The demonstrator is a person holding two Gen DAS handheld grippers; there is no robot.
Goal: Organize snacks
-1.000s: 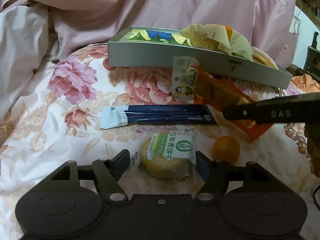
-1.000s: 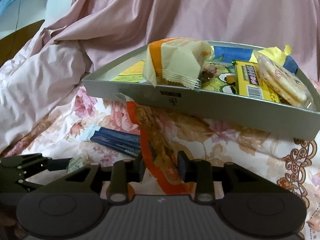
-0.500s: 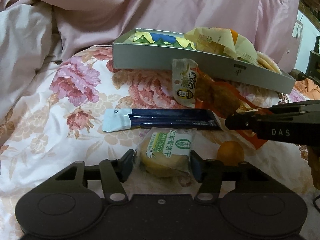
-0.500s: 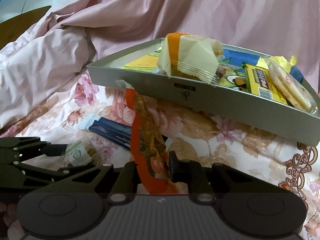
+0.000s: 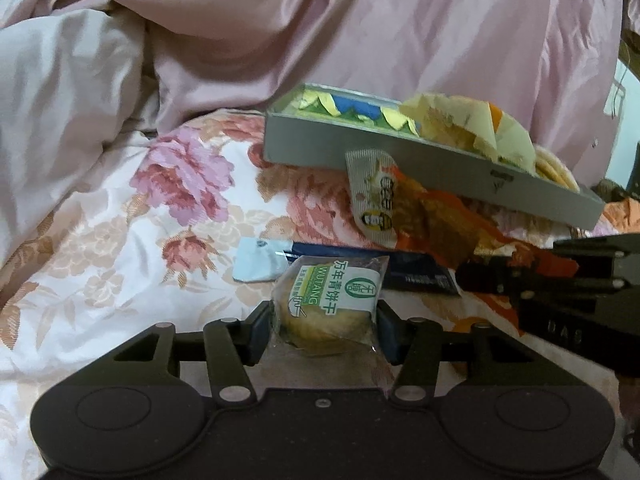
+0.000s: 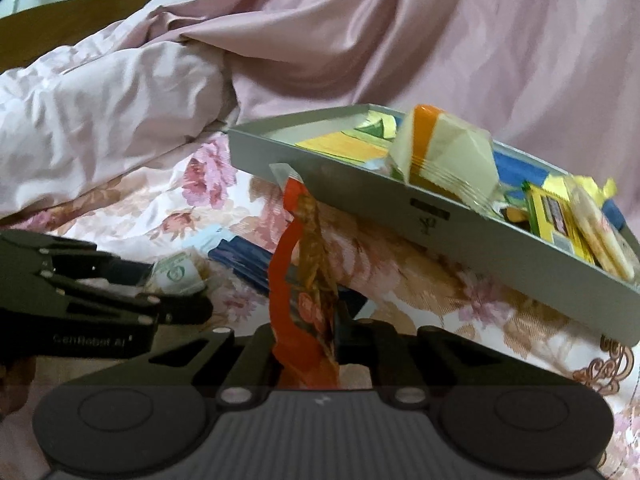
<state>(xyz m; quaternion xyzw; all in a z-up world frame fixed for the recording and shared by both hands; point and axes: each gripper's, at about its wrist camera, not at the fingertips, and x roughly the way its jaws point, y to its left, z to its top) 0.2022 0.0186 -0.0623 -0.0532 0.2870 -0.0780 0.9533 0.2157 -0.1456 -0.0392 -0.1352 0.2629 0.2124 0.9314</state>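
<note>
A clear green-labelled biscuit packet (image 5: 332,300) sits between the fingers of my left gripper (image 5: 324,328), whose jaws are closing, and both pads touch its sides. My right gripper (image 6: 306,344) is shut on the near end of a long orange snack packet (image 6: 304,280). That packet's far end leans against the grey tray (image 6: 360,196). In the left wrist view the right gripper (image 5: 464,276) reaches in from the right onto the orange packet (image 5: 440,224). In the right wrist view the left gripper (image 6: 180,292) holds the biscuit packet (image 6: 176,274) at the left.
The grey tray (image 5: 400,160) holds several wrapped snacks and stands on a flowered bedspread. A long dark blue packet (image 5: 416,272) lies behind the biscuit packet. A small orange fruit (image 5: 464,326) peeks out under the right gripper. Pink bedding is piled behind and to the left.
The left jaws drew in until they touched the biscuit packet. The right jaws closed on the orange packet, which now stands up between them. Both views have tilted.
</note>
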